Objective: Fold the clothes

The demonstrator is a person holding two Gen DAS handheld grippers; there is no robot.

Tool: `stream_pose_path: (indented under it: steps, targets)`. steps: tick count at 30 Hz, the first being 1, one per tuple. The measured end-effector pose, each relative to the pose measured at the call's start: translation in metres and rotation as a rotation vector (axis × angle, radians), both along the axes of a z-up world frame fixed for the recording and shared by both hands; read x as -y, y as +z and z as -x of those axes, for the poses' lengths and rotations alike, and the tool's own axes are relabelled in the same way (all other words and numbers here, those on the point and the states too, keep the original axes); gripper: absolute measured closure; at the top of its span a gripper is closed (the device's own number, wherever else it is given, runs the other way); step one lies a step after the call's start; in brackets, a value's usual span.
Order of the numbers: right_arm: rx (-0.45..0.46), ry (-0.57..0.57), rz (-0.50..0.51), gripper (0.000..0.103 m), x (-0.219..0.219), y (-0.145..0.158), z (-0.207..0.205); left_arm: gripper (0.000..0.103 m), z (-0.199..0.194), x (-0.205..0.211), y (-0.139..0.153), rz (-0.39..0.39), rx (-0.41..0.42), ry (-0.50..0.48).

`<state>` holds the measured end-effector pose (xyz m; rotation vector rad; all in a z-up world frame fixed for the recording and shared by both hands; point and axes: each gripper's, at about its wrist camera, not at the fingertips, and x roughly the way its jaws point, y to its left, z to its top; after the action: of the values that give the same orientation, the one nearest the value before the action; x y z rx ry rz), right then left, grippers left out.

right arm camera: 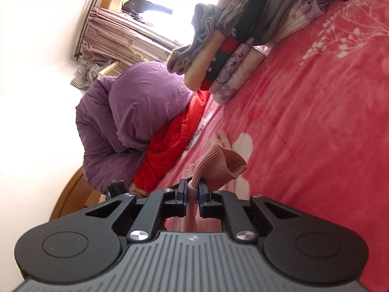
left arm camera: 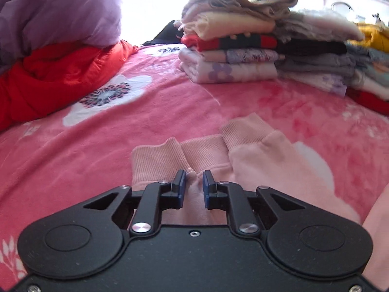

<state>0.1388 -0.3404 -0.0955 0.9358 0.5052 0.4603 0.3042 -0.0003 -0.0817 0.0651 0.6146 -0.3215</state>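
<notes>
A pale pink garment with ribbed cuffs lies on the pink flowered bedspread. My left gripper sits low over it near the cuffs, its jaws a narrow gap apart with pink cloth between them. My right gripper is tilted on its side and shut on the same garment just behind a ribbed cuff, which it holds lifted off the bedspread.
Two stacks of folded clothes stand at the back of the bed, also in the right wrist view. A purple quilt on a red quilt lies at the left. A window with curtains is behind.
</notes>
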Motion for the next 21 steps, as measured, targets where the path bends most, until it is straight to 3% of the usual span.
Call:
stream_pose_path:
  steps: [4,7,10,12,14,18,21]
  targets:
    - [-0.039,-0.004,0.000,0.092,0.000,-0.007,-0.002,0.089,0.005,-0.035,0.021,0.086,0.030,0.064]
    - [-0.045,-0.006,-0.005,0.092,0.000,-0.008,-0.002,0.089,0.002,-0.045,0.018,0.078,0.021,0.088]
    - [-0.045,-0.008,-0.003,0.092,0.000,-0.008,-0.001,0.089,-0.008,-0.035,0.001,0.069,-0.026,0.048]
    - [-0.048,-0.010,0.002,0.092,0.000,-0.009,-0.002,0.087,-0.014,-0.019,-0.017,0.008,-0.064,0.008]
    - [-0.052,-0.013,0.007,0.092,0.000,-0.010,-0.002,0.087,-0.008,-0.015,-0.014,-0.011,-0.033,0.024]
    - [-0.069,-0.026,0.016,0.092,0.001,-0.014,-0.003,0.086,0.027,-0.034,0.021,0.040,0.032,0.039]
    - [-0.071,-0.031,0.013,0.092,0.000,-0.015,-0.002,0.086,0.073,-0.046,0.035,0.024,0.017,0.006]
